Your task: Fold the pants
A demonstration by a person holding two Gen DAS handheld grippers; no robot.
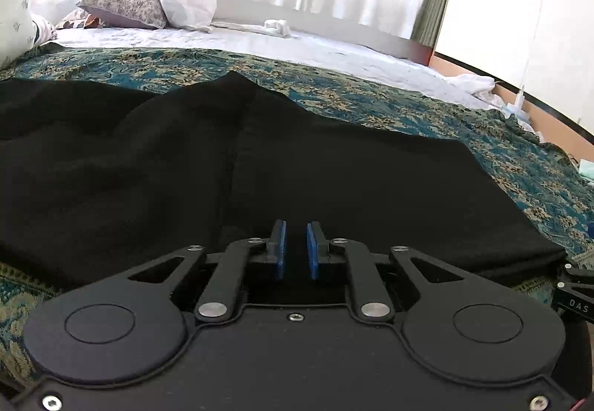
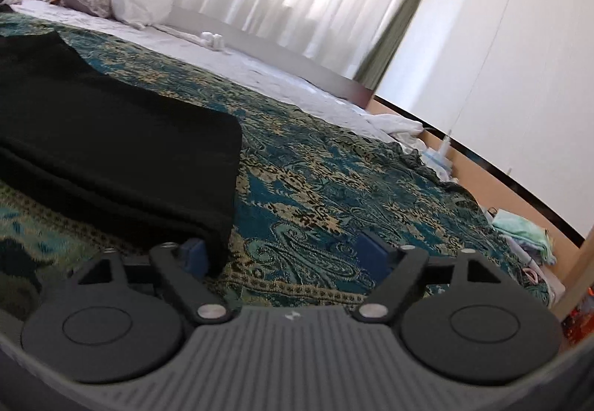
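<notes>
The black pants (image 1: 260, 158) are spread on the bed's patterned bedspread (image 2: 334, 188). The left gripper (image 1: 296, 249) is nearly closed above them, holding nothing; the right gripper (image 2: 286, 251) is held wide apart at their corner.

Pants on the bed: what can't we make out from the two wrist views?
- Black pants: left end cut off by the left wrist frame edge; near hem hidden behind the left gripper.
- Whether fabric sits between its narrow jaws: black on black, unclear.
- Right gripper: left pad partly hidden behind the pants corner.
</notes>
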